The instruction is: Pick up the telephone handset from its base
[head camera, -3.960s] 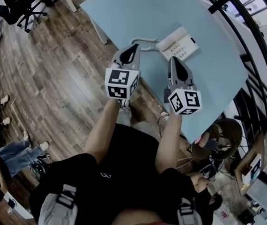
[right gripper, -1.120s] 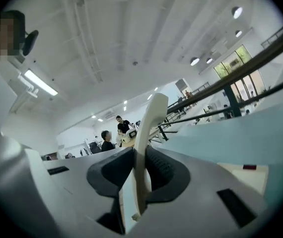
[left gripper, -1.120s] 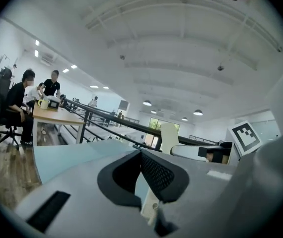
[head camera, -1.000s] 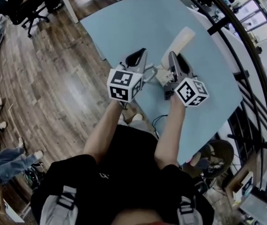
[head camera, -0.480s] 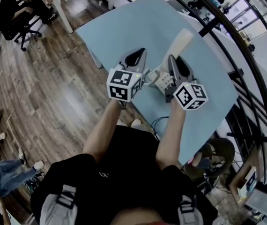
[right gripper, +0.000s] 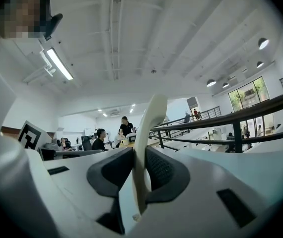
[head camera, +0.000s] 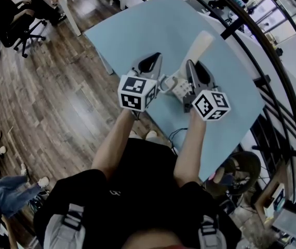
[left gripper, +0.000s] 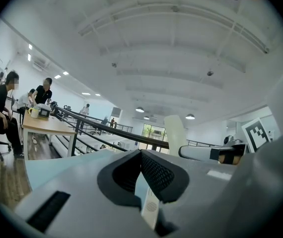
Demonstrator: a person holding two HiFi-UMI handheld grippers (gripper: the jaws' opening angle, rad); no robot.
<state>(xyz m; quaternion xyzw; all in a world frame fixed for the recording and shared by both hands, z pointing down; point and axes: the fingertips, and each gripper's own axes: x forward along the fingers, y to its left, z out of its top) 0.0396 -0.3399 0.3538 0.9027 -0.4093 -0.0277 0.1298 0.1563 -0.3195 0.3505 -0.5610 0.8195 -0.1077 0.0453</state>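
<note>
The right gripper (head camera: 192, 68) pinches the handset (head camera: 200, 44) upright near its lower end, above the base (head camera: 182, 90) at frame centre, so it may pivot or slip, or its cord (head camera: 164, 82) may drag the base; the left gripper (head camera: 150, 65) is pressed together.

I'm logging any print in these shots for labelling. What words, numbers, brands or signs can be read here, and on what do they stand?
No text is readable.
Telephone base: key markings too small to read.
Left marker cube and right marker cube: black-and-white square patterns, no letters or digits.
Black shirt: a small pale mark on the chest, too blurred to read.
</note>
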